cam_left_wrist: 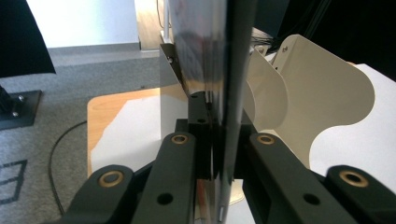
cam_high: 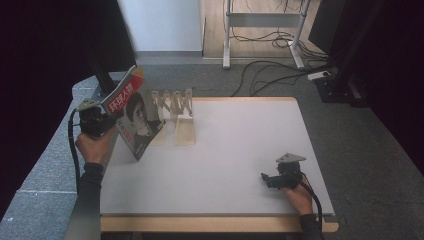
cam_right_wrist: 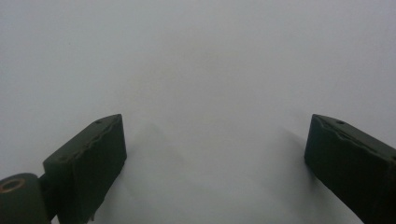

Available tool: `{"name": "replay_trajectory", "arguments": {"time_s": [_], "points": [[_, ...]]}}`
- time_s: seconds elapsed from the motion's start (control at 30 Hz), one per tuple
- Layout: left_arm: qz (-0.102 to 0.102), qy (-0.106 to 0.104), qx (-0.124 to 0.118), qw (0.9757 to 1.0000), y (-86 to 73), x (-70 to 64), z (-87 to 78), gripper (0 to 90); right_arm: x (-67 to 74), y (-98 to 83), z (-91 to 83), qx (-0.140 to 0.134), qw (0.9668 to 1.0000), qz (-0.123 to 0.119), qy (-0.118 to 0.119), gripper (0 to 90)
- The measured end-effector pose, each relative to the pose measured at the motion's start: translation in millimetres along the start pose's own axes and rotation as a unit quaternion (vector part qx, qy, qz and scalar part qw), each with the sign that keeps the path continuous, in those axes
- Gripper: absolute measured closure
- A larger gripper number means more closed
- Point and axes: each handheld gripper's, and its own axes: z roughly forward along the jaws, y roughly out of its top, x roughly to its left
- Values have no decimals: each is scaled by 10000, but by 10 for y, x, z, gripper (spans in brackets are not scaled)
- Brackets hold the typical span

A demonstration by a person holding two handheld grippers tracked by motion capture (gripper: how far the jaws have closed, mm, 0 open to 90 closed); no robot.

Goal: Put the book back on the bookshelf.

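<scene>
A magazine (cam_high: pixel 134 114) with a red title block and a portrait on its cover is held upright and tilted above the table's left edge. My left gripper (cam_high: pixel 111 121) is shut on its left edge; in the left gripper view the magazine (cam_left_wrist: pixel 224 70) runs edge-on between the jaws of my left gripper (cam_left_wrist: pixel 215 154). Just right of it stands a cream accordion-style rack (cam_high: pixel 176 112) with curved dividers (cam_left_wrist: pixel 322 93). My right gripper (cam_high: pixel 265 179) rests low over the white table top (cam_high: pixel 235 150) at the front right, jaws wide apart with nothing between them (cam_right_wrist: pixel 215 144).
The table has a wooden rim (cam_high: pixel 215 224) along the front. Grey carpet (cam_high: pixel 380 165) surrounds it. Cables (cam_high: pixel 270 70) and a desk frame (cam_high: pixel 262 30) lie on the floor beyond the far edge. A dark stand base (cam_left_wrist: pixel 16 109) sits on the floor at left.
</scene>
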Motion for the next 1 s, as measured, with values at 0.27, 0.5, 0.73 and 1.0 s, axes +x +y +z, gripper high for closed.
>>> {"name": "replay_trajectory", "arguments": {"time_s": [0.27, 0.5, 0.73, 1.0], "points": [[64, -51, 59, 9999, -27, -29, 12, 729, -2, 1, 1, -1, 10000, -1, 1, 48], [118, -60, 54, 9999, -68, -59, -58, 467, -2, 3, 0, 5, 10000, -5, 3, 48], [203, -104, 141, 9996, -151, -150, -213, 216, -1, 4, -1, 8, 10000, -4, 1, 49], [233, -300, 269, 9989, -259, -250, -415, 51, -1, 5, -1, 7, 10000, -6, 0, 49]]}}
